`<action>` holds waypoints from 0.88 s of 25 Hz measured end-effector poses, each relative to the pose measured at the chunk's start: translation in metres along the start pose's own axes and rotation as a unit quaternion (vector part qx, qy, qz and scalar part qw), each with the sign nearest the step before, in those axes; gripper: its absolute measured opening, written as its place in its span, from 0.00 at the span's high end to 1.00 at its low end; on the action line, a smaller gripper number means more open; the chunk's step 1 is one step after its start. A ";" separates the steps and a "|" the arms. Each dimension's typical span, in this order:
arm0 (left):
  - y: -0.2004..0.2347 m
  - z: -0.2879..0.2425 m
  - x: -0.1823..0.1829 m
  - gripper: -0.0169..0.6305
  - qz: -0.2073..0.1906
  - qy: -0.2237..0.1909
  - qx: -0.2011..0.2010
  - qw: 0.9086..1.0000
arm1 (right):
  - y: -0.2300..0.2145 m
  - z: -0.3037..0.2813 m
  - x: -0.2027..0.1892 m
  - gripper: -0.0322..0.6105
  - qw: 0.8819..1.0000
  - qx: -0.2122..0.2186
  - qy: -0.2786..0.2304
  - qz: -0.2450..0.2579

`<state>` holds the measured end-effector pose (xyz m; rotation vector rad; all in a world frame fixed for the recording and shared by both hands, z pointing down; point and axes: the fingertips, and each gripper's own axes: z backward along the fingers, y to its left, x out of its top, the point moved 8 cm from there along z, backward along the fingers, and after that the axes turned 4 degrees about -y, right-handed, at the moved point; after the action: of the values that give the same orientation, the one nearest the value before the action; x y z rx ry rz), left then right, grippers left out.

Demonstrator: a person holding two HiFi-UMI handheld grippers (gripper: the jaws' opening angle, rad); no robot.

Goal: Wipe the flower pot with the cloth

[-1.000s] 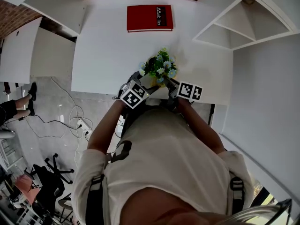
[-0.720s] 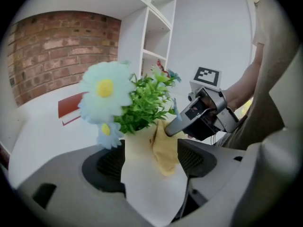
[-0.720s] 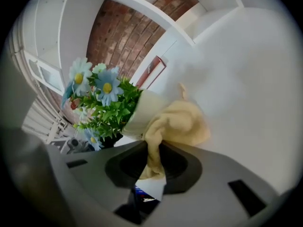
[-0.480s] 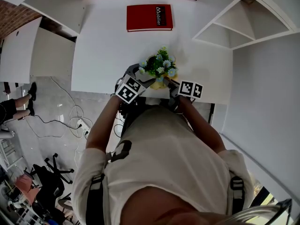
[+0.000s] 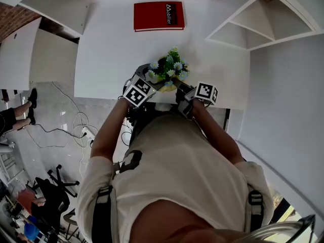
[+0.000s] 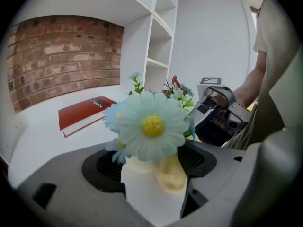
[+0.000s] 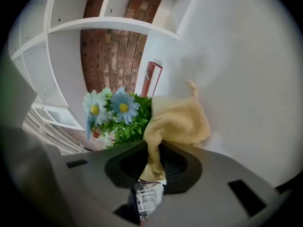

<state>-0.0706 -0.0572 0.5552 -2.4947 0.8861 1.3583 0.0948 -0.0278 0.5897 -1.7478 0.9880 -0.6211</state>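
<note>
Blue and white artificial flowers (image 5: 168,69) stand in a small white flower pot (image 6: 150,197) near the table's front edge. My left gripper (image 5: 151,83) is shut on the pot, one jaw on each side of it in the left gripper view. A yellow cloth (image 7: 177,119) is bunched between the jaws of my right gripper (image 7: 154,163), which is shut on it. The cloth (image 6: 170,175) lies against the pot's right side, just under a big pale daisy (image 6: 152,126). In the head view my right gripper (image 5: 181,89) comes in from the right of the pot.
A red book (image 5: 158,15) lies flat at the back of the white table (image 5: 111,49). White shelving (image 5: 243,22) stands at the right. The person's body hides the table's front edge. Cables and chairs are on the floor at the left.
The left gripper has shifted a little up and away along the pot. The right gripper has rolled, so its marker cube now shows mostly one face.
</note>
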 end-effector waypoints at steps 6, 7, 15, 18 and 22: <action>-0.001 -0.005 -0.007 0.42 0.008 0.011 0.001 1.000 | -0.038 -0.011 -0.009 0.82 0.999 -0.037 0.032 0.013; 0.000 -0.005 -0.010 0.42 0.009 0.014 0.001 1.000 | -0.041 -0.010 -0.010 0.82 0.999 -0.029 0.034 0.000; 0.010 0.000 -0.019 0.42 0.015 0.021 0.027 0.999 | -0.042 0.014 0.005 0.82 0.998 -0.040 0.052 0.015; 0.012 0.001 -0.020 0.42 0.025 0.020 0.028 0.999 | -0.026 0.028 0.034 0.83 0.997 -0.052 0.032 0.057; 0.008 -0.001 -0.018 0.42 0.025 0.013 0.024 0.999 | 0.008 0.032 0.068 0.82 0.982 -0.061 0.038 0.173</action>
<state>-0.0819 -0.0571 0.5711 -2.4762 0.9795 1.3070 0.1532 -0.0699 0.5681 -1.6135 1.3707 -0.4132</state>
